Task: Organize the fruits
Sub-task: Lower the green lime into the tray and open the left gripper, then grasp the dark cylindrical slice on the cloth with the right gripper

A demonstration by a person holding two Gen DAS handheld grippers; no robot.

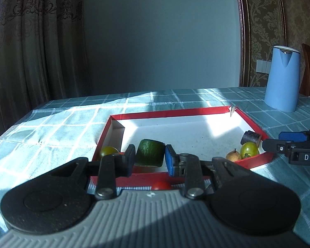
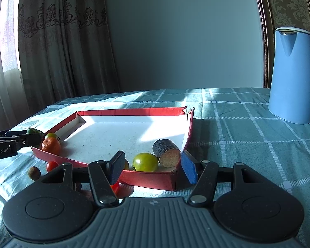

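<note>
My left gripper is shut on a dark green cucumber chunk and holds it over the near left part of the red tray. In the tray lie a green tomato, another green tomato, a small brown fruit, a dark cut piece and an orange. My right gripper is open and empty at the tray's near right corner. A red cherry tomato and a brown round fruit lie on the cloth in front of the tray.
A tall blue jug stands on the checked tablecloth at the back right. Another red piece lies under my right gripper's left finger. Curtains hang behind the table at the left.
</note>
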